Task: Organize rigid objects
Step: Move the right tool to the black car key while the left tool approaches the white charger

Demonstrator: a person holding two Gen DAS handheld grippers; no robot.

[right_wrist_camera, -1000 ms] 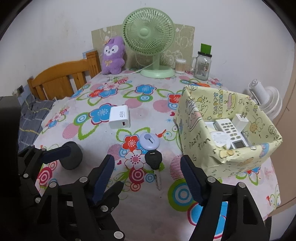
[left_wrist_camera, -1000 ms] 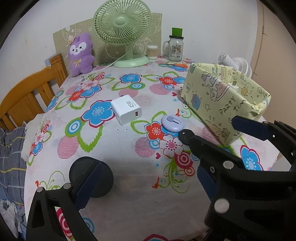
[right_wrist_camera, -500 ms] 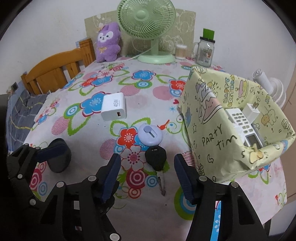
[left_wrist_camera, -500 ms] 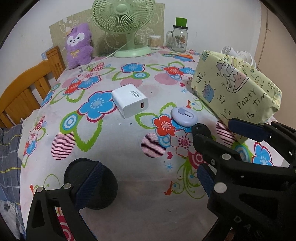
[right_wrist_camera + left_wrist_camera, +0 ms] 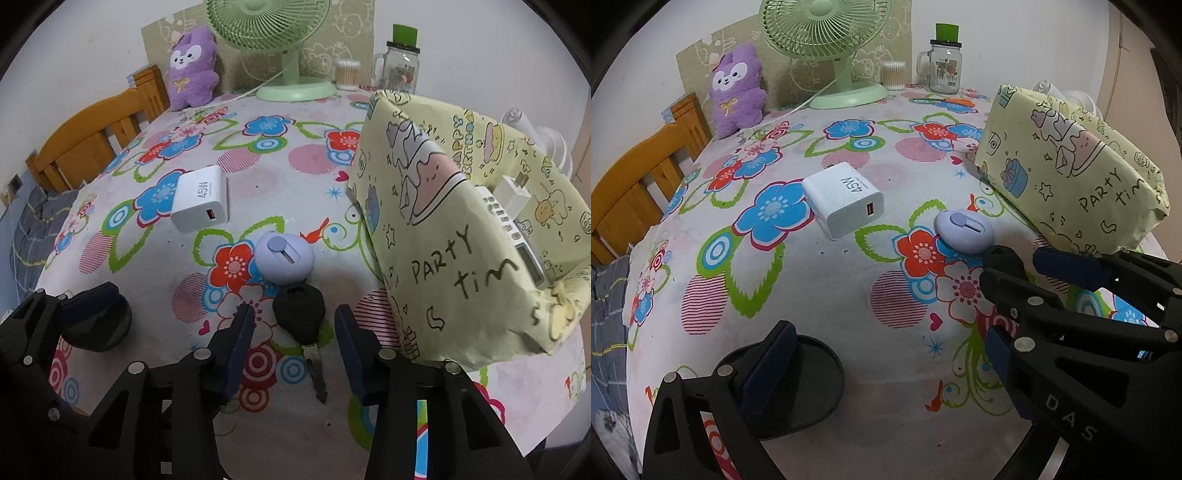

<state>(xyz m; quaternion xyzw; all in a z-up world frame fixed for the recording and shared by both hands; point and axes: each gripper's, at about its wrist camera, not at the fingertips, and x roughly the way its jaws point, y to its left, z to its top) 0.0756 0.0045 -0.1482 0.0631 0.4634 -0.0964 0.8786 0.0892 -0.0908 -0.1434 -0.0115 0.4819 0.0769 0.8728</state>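
Right claw (image 5: 293, 325): narrowing, straddling black-headed car key (image 5: 300, 312) near table's front edge, pads not touching. Left claw (image 5: 886, 354): spread, hovering beside round black disc (image 5: 809, 384).

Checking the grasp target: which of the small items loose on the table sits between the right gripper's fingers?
The black car key. The lilac round gadget and white charger lie farther off, outside the right gripper.

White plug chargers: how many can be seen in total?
2. One large white 45W charger block lies on the flowered tablecloth; one small white plug sits inside the yellow paper-wrapped box. Others may be hidden inside.
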